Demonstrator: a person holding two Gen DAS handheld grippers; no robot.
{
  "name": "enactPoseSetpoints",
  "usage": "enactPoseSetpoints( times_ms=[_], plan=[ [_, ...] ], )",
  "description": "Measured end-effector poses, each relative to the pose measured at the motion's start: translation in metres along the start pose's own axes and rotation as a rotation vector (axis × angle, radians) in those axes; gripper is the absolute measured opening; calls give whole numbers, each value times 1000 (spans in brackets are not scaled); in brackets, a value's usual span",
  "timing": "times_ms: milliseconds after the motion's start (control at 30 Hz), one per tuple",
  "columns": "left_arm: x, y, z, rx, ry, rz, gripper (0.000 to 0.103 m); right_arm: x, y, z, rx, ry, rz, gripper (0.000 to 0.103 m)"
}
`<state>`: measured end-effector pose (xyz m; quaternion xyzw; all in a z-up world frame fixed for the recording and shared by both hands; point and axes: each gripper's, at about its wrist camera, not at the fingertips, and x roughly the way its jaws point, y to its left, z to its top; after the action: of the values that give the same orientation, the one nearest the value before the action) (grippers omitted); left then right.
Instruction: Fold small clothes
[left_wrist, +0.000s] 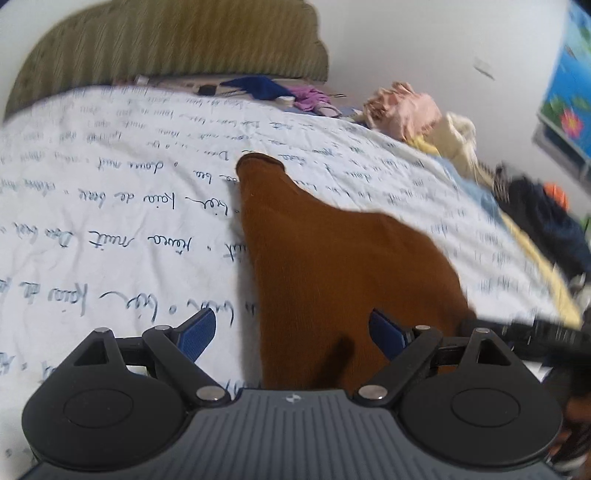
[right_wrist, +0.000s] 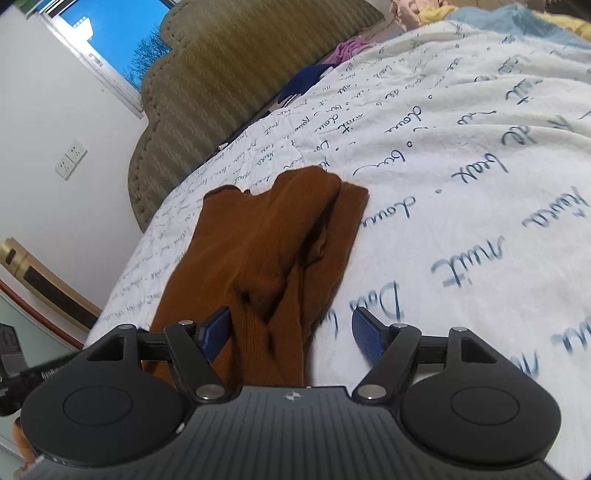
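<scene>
Plainly, both claws stand apart with nothing pinched. The left claw (left_wrist: 291, 332) hangs wide over the near end of the brown garment (left_wrist: 332, 266), its blue pads (left_wrist: 197, 332) clear of the cloth. The right claw (right_wrist: 291, 334) is also spread; the garment (right_wrist: 273, 251) runs up between its pads (right_wrist: 365, 338), one pad at the fabric's edge but not pressing on it.

That brown garment lies on the bed (right_wrist: 461, 155), on the white sheet with blue script, stretching from the near edge toward the padded headboard (right_wrist: 229, 85). It looks partly folded, with one long layer doubled over another and a loose ridge along the middle.

What could go wrong: with no grip on either end, the top layer may slide or spring back along that ridge, leaving the fold crooked. A claw closing now could also catch the sheet together with the cloth and drag both.

No container shows in either view; the other clothes (left_wrist: 406, 110) sit heaped loose near the far edge.
</scene>
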<state>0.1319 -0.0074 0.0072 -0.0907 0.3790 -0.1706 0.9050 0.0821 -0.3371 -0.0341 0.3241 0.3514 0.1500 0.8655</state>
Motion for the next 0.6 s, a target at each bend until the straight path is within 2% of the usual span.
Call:
enactPoseSetpoints(
  times_ms=[233, 467, 600],
  plan=[
    [43, 14, 32, -80, 67, -50, 91, 35, -2, 25, 10, 37, 33, 72],
    [93, 43, 67, -209, 133, -119, 91, 73, -9, 59, 20, 58, 73, 70],
    [121, 58, 81, -300, 147, -176, 91, 94, -8, 68, 0, 81, 81, 55]
  ],
)
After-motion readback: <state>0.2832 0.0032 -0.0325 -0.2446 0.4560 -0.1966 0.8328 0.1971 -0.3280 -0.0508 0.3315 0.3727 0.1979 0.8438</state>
